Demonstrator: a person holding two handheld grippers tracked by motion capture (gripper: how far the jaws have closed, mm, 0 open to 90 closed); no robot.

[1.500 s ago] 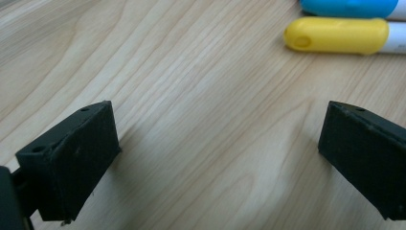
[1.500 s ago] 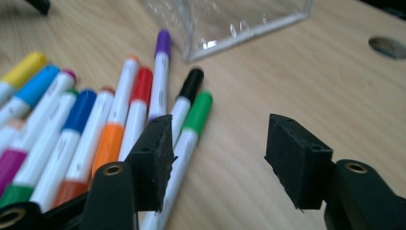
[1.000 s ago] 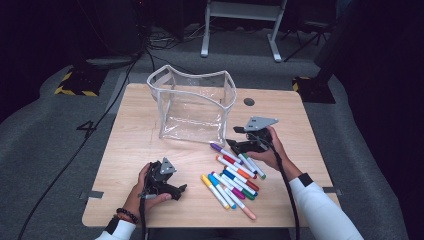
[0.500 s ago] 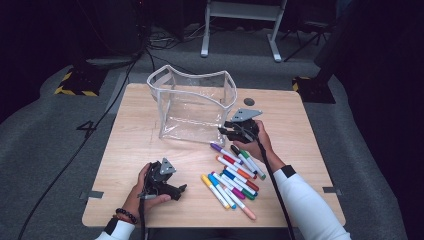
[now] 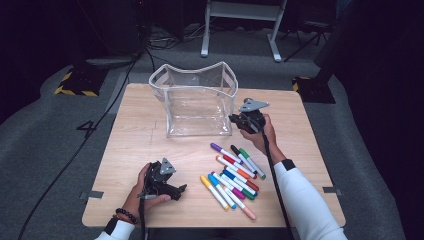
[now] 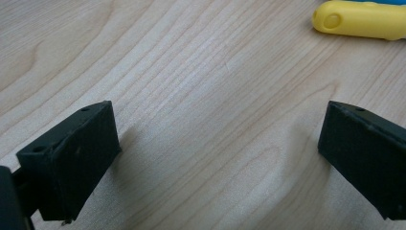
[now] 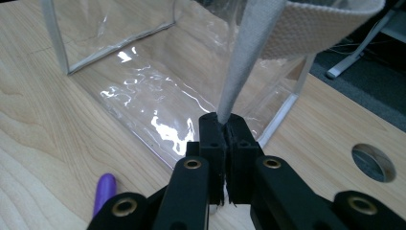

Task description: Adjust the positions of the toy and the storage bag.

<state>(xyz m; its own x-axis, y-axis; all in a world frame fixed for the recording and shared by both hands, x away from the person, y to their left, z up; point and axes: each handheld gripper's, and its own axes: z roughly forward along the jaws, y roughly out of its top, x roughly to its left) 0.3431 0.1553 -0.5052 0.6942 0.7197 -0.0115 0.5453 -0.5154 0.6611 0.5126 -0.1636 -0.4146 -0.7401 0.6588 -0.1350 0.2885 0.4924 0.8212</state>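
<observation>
My right gripper [image 7: 225, 125] has just been closing, and its fingers [image 7: 213, 143] now press together on the grey fabric edge strip [image 7: 244, 62] of the clear plastic bag [image 7: 143, 96] — the strip rises from between them toward the woven rim band [image 7: 325, 24] above. The bag stands on the wooden surface [image 7: 38, 120]. A purple marker tip [image 7: 106, 189] lies at lower left — apart from the bag. A round hole [image 7: 373, 163] shows in the surface at right.
</observation>
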